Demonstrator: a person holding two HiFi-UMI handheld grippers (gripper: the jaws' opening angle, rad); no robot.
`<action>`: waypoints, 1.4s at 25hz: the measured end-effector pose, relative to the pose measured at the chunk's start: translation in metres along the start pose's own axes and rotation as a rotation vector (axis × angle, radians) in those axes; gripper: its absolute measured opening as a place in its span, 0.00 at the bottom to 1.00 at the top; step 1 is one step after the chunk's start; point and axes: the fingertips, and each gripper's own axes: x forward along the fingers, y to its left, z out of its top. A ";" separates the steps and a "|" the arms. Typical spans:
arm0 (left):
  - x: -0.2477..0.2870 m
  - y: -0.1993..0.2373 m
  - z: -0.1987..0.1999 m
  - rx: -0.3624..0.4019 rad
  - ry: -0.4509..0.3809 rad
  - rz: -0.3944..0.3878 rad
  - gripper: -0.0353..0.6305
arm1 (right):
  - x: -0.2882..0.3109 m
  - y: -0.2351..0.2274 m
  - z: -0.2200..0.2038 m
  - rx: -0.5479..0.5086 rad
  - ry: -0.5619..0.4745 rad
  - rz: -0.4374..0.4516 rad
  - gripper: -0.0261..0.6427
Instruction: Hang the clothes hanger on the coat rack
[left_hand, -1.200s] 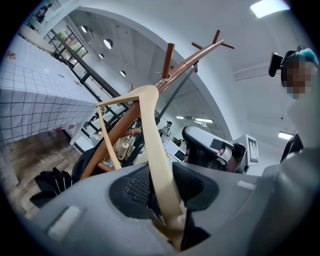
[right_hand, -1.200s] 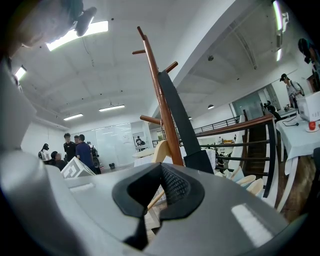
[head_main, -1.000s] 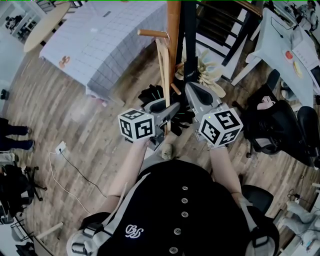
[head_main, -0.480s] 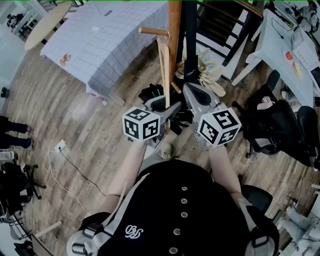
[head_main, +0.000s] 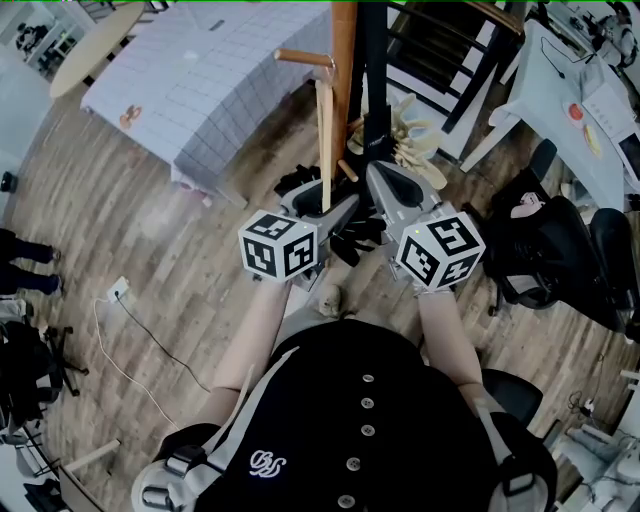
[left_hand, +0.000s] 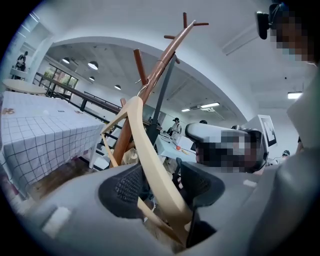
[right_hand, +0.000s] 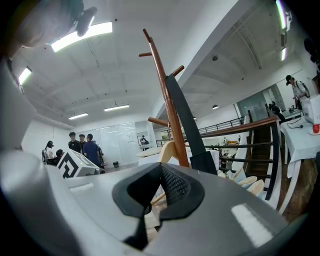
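A pale wooden clothes hanger hangs from a side peg of the brown wooden coat rack. Its lower end reaches down between the jaws of my left gripper. In the left gripper view the hanger's curved arm runs between the dark pads, which have just been opening and stand apart from it; the left gripper is open. To the right of the rack's pole, my right gripper is shut and holds nothing. The right gripper view shows its jaws closed below the rack.
A table with a checked cloth stands to the left of the rack. Several spare pale hangers lie at its base, with dark items on the floor. Black office chairs and a white desk are to the right.
The left gripper's jaws have widened and the gripper has rolled a little. The hanger now hangs straighter from the peg. The right gripper has stayed put.
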 end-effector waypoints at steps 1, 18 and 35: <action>-0.001 0.000 0.003 0.003 -0.007 0.010 0.40 | -0.001 0.001 0.000 -0.001 0.000 0.004 0.04; -0.046 -0.034 0.084 0.160 -0.270 0.079 0.45 | -0.023 0.038 0.034 0.031 -0.083 0.123 0.04; -0.092 -0.101 0.126 0.284 -0.455 0.070 0.45 | -0.069 0.072 0.088 -0.107 -0.216 0.146 0.04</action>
